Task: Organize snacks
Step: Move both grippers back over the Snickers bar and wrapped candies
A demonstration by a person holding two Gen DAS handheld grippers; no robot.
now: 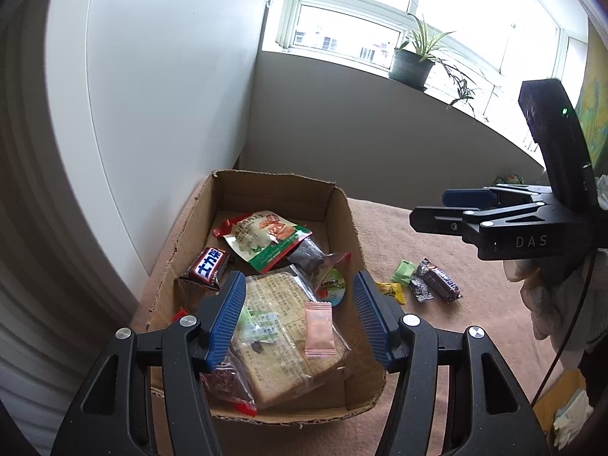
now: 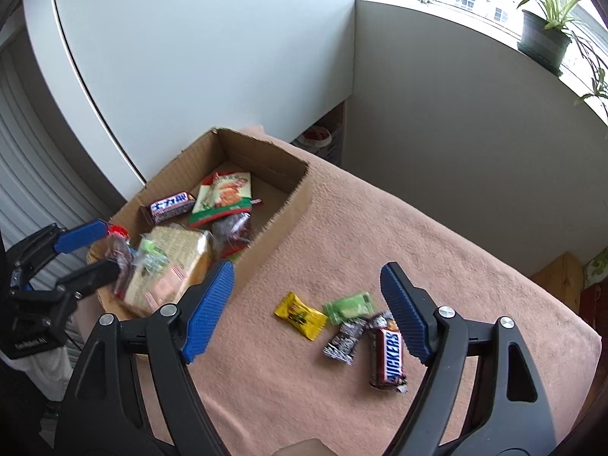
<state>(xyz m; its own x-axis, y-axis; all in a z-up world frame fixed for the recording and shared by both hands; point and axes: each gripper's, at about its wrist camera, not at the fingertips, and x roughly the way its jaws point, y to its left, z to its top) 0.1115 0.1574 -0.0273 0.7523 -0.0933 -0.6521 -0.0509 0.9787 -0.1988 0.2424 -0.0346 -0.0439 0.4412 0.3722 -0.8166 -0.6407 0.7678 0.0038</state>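
the right hand-held gripper (image 2: pixel 307 311) hangs wide, empty, over the snickers bar (image 2: pixel 387 357) and small candies (image 2: pixel 300 315) loose on the blanketed surface (image 2: pixel 418 228). farther off, the left hand-held gripper (image 1: pixel 298 319) gapes over the cardboard box (image 1: pixel 342 205) collecting snacks.

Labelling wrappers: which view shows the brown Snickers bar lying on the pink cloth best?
Right wrist view: the brown Snickers bar lies close, logo readable, only its top corner hidden behind a blue finger pad. Left wrist view shows the same bar small and far off, right of the cardboard box, label unreadable.
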